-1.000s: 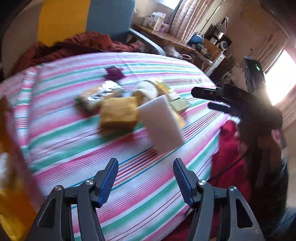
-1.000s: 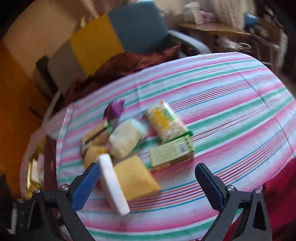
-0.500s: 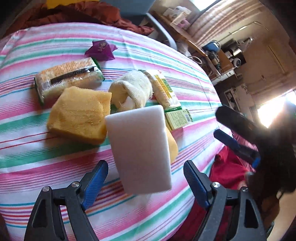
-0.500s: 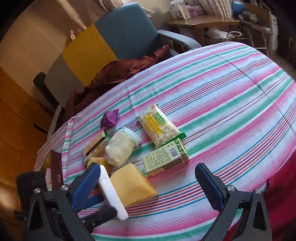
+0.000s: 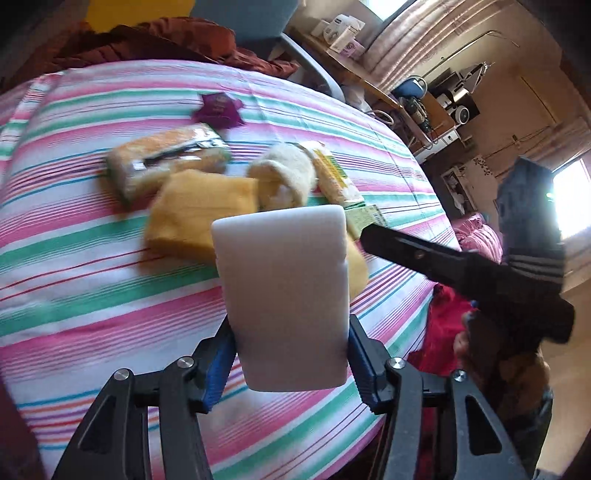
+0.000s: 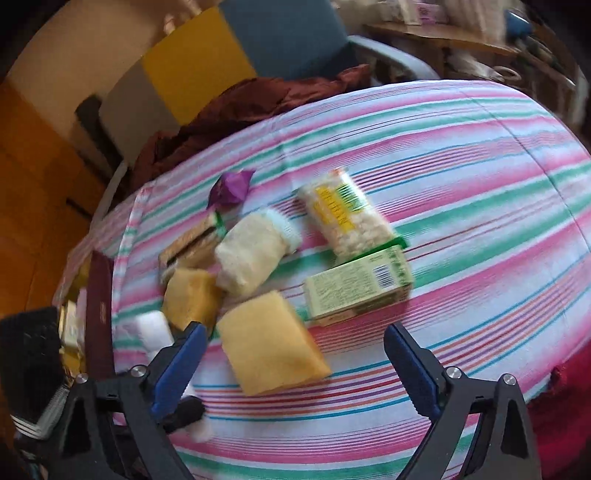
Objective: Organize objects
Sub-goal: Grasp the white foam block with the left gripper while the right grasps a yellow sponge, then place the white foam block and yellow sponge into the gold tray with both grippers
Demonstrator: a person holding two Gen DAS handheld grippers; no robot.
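No writing can be made out for certain. The clear snack packet [image 6: 345, 218] carries a yellow label with dark characters, too blurred to read. The green carton [image 6: 360, 286] shows a barcode at one end and blocks of fine print on its side, none of it legible. The dark red booklet [image 6: 99, 306] at the edge bears a small gold mark that stays unclear. Boxes [image 5: 341, 31] on the far desk have print too small to tell
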